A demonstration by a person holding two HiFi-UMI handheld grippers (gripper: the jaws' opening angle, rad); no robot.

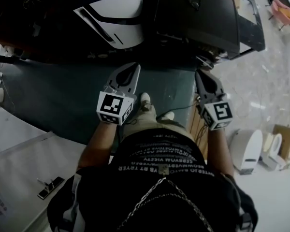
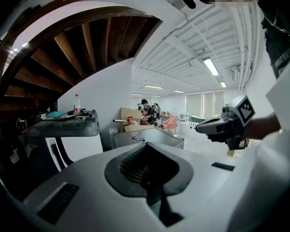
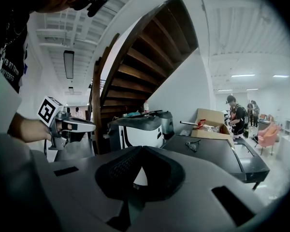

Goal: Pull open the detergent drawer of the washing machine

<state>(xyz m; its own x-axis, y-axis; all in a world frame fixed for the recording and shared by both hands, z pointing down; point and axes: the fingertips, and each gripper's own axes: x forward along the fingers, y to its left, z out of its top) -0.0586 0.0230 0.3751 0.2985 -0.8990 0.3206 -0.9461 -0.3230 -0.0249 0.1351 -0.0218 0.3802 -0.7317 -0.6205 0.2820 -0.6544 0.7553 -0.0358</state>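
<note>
Two tools, one white washing machine, one dark appliance

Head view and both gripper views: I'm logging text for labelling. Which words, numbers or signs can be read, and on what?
Nothing can be read with certainty.
Shirt: rows of white capitals, upside down to the camera, too blurred to read.
White sheet: small print, too small to read.
Left cube and right cube: black-and-white square markers, no letters.
Bottle: label too small to read.

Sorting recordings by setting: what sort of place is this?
Likely an open workshop or lab hall, not a home: a wooden staircase, ceiling strip lights, and a cardboard box near free-standing appliances.
</note>
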